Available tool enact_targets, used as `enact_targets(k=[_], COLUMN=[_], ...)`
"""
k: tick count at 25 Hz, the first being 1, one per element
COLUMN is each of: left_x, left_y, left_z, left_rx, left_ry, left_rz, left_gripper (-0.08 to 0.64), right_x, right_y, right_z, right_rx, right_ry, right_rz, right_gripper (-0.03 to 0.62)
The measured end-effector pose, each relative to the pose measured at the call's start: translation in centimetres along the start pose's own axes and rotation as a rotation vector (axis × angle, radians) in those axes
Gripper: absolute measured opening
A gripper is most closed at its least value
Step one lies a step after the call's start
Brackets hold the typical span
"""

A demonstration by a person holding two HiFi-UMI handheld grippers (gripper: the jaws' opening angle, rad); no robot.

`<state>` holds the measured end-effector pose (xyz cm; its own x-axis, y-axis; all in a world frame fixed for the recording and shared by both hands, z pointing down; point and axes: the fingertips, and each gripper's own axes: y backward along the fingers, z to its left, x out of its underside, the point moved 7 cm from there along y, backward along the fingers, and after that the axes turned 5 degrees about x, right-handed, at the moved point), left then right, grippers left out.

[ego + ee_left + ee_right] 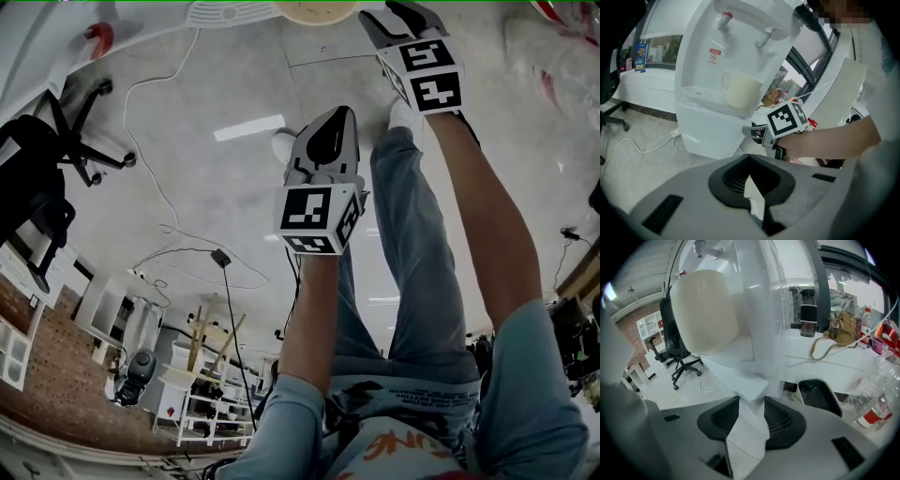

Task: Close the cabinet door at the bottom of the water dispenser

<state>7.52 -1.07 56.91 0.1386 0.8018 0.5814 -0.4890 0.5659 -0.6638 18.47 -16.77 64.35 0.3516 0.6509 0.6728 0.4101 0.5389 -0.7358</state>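
The white water dispenser (708, 136) stands on the floor with a cream mug (740, 91) on its drip tray. In the left gripper view my right gripper (749, 131) reaches to the lower cabinet's right corner. In the right gripper view the mug (703, 310) looms close at upper left. My right gripper (752, 401) has its jaws apart, and a white panel edge of the cabinet (745, 432) fills the gap. My left gripper (750, 161) hangs back from the dispenser, pads together, holding nothing. The head view shows the left gripper (337, 117) mid-frame and the right gripper (401, 13) at the top.
An office chair (42, 178) stands at the left and a cable (159, 187) trails over the floor. To the right of the dispenser are a dark-lined bin (818, 394), plastic bottles (876, 399) and a tan bag (841, 333) on a counter. My legs (412, 281) are below.
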Motion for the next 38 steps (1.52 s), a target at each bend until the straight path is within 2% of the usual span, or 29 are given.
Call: enact_targets(k=[7, 19, 24, 33, 38], left_x=[-0.2, -0.2, -0.7, -1.1, -2.9], left_y=[0.5, 1.4, 2.2, 4.3, 8.1], left_z=[0.2, 0.2, 0.0, -1.2, 0.4], left_rx=[-0.04, -0.057, -0.046, 0.034, 0.022], left_ry=[0.021, 0.027, 0.018, -0.033, -0.077], left_rz=[-0.029, -0.052, -0.068, -0.075, -0.103], left_gripper=[0.008, 0.008, 0.008, 0.008, 0.008], right_x=[-1.8, -1.6, -0.1, 1.9, 1.5], right_y=[-0.9, -1.3, 1.0, 7.3, 10.1], right_z=[-1.7, -2.5, -1.5, 1.6, 6.5], right_rx=[0.009, 0.043, 0.034, 0.047, 0.013], right_ry=[0.018, -0.012, -0.054, -0.13, -0.199], right_rz=[-0.028, -0.007, 0.0, -0.031, -0.065], right_gripper=[0.16, 0.142, 0.127, 0.055, 0.043])
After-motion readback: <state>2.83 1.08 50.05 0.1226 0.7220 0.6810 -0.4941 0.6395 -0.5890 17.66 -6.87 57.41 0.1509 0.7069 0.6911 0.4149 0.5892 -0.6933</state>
